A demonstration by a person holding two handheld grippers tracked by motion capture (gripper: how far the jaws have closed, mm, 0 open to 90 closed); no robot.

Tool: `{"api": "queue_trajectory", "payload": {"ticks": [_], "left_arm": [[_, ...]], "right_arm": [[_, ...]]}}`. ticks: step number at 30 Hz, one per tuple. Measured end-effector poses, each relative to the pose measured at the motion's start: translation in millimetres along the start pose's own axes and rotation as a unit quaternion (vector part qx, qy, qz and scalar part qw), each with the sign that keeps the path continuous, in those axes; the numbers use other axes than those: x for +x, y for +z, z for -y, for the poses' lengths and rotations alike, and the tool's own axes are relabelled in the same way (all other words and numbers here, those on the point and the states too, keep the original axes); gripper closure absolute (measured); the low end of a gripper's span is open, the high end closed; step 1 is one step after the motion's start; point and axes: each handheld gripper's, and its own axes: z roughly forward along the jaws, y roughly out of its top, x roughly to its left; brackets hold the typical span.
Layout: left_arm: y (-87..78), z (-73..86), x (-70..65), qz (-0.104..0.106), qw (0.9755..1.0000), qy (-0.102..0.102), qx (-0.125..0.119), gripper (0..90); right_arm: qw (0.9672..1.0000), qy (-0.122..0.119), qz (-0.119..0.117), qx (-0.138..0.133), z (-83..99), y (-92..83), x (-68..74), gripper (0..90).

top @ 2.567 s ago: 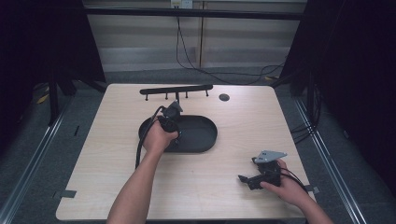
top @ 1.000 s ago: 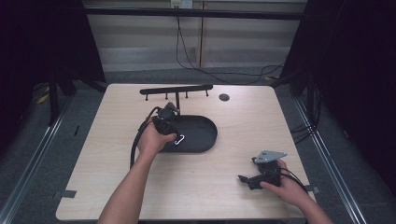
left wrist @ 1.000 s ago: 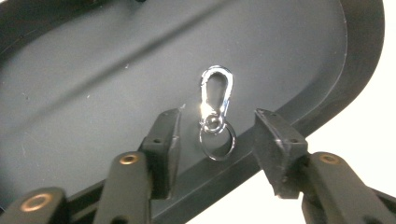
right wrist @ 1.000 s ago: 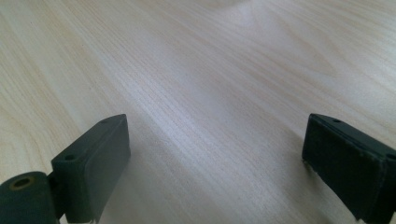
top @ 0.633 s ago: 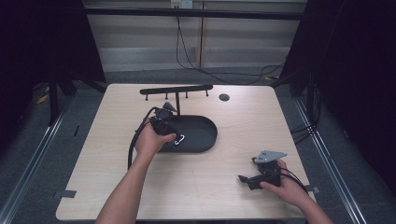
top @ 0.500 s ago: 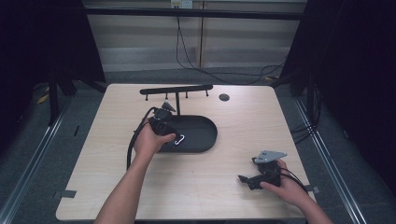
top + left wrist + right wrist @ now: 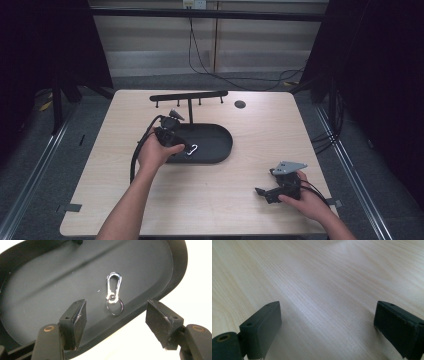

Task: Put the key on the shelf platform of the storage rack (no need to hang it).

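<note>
A silver carabiner [image 7: 113, 287] clipped to a small key ring [image 7: 115, 307] lies flat in the black oval tray [image 7: 45, 290], near its front rim. From above, the carabiner [image 7: 191, 149] rests on the tray [image 7: 215, 142] just right of my left hand. My left gripper [image 7: 116, 309] hovers over it. Its jaws have just been opening and stand wide, with the ring between them untouched. In the high view my left gripper [image 7: 175, 143] is at the tray's left end. My right gripper [image 7: 327, 315] is open over bare wood, and it sits near the table's front right [image 7: 265, 192].
A black rack with hooks [image 7: 189, 96] stands on a post right behind the tray. A small black disc [image 7: 240, 104] lies at the back of the wooden table [image 7: 100, 200]. Cables run across the floor beyond the far edge.
The carabiner, unseen in the earliest frame, now lies in the tray. My left hand has drawn back slightly to the left. The right hand has stayed put.
</note>
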Motion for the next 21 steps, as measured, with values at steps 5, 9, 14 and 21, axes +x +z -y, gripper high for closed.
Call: {"api": "queue_trajectory", "payload": {"ticks": [5, 9, 14, 21], "left_arm": [[-6.8, 4.5, 0.6, -0.001, 0.9999, 0.009, -0.008, 32.1], [-11.6, 8.7, 0.8, 0.002, 0.9998, 0.013, -0.014, 30.9], [-14.8, 13.0, 1.6, 0.004, 0.9997, 0.012, -0.018, 30.0], [-22.5, 21.4, 3.5, 0.007, 0.9994, 0.016, -0.028, 29.1]], "right_arm": [[1.0, 0.0, 0.0, 0.0, 0.0, -0.1, 0.1, 7.0], [1.0, 0.001, -0.001, -0.001, 0.2, 0.0, 0.2, 7.0], [1.0, 0.001, -0.001, -0.001, 0.2, -0.1, 0.3, 7.0], [1.0, 0.002, 0.0, -0.001, 0.3, -0.2, 0.4, 7.0]]}}
